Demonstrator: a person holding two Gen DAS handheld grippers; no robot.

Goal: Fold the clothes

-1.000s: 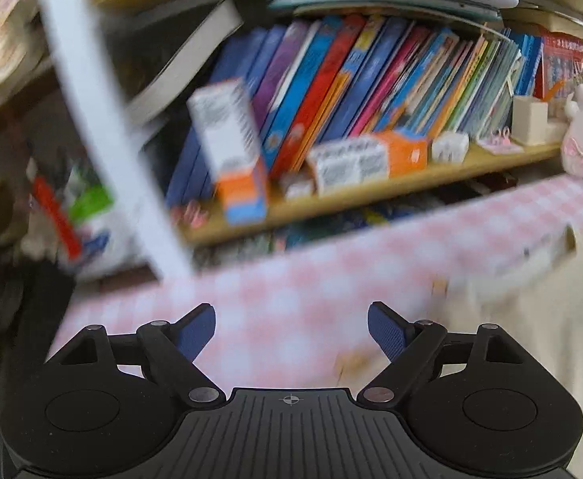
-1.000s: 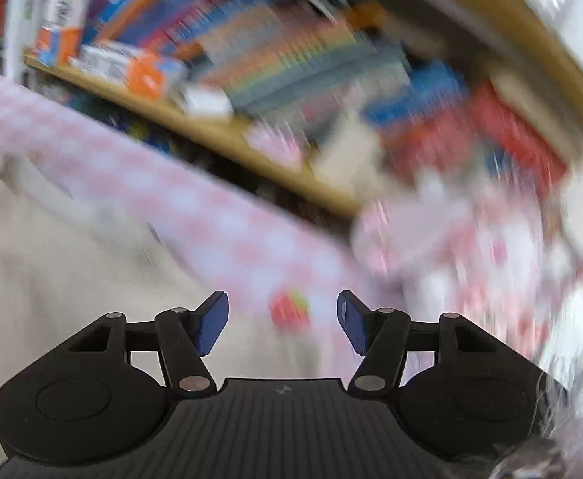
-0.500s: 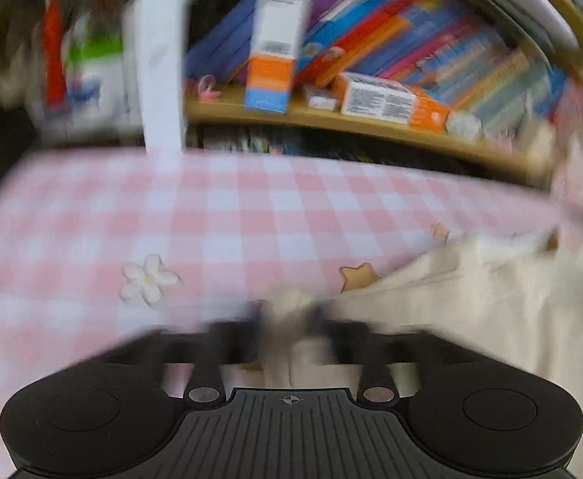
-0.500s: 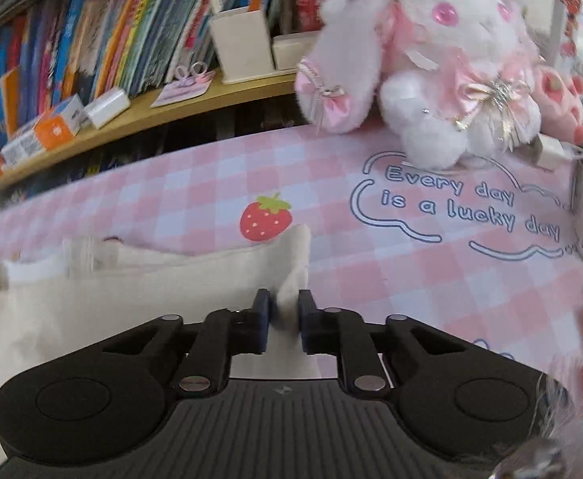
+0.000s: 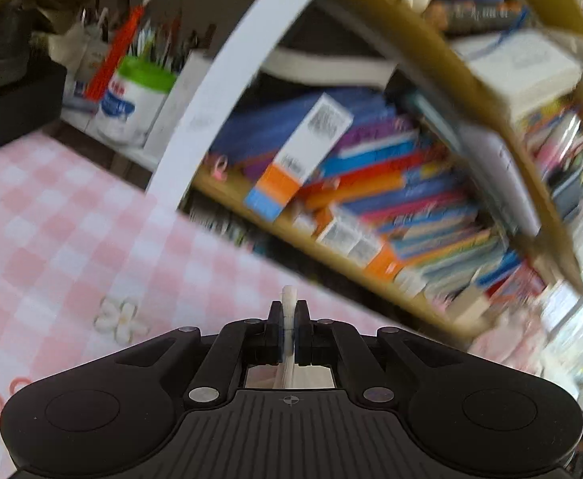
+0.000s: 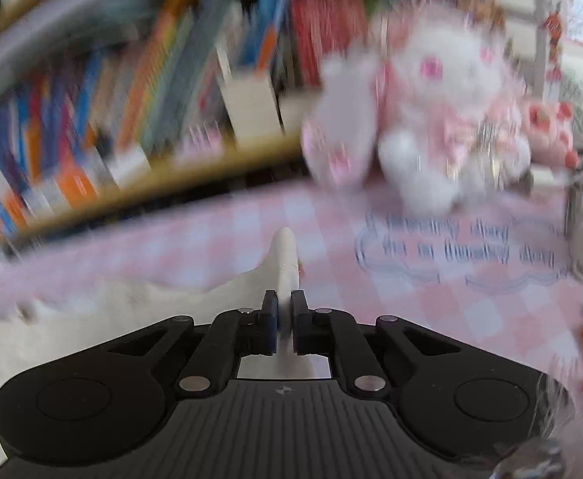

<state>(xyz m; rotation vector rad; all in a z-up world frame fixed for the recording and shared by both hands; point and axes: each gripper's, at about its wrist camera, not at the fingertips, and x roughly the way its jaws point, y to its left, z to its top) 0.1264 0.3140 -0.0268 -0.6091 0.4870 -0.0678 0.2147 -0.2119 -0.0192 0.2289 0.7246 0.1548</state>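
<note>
Cream garment (image 6: 92,331) on pink checked tablecloth (image 6: 431,303), spread leftward of right gripper (image 6: 284,321). Right gripper and left gripper (image 5: 289,333) each pinching a garment edge; fold judged next.

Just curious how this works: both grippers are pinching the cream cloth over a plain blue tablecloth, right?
Not quite. Both the left gripper and right gripper pinch the cream cloth, but the tablecloth is pink-and-white checked, not plain blue; both wrist views show it.

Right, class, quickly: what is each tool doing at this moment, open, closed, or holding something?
Left tool: closed, pinching a fold of the cream cloth.
Right tool: closed, pinching an edge of the cream cloth.
</note>
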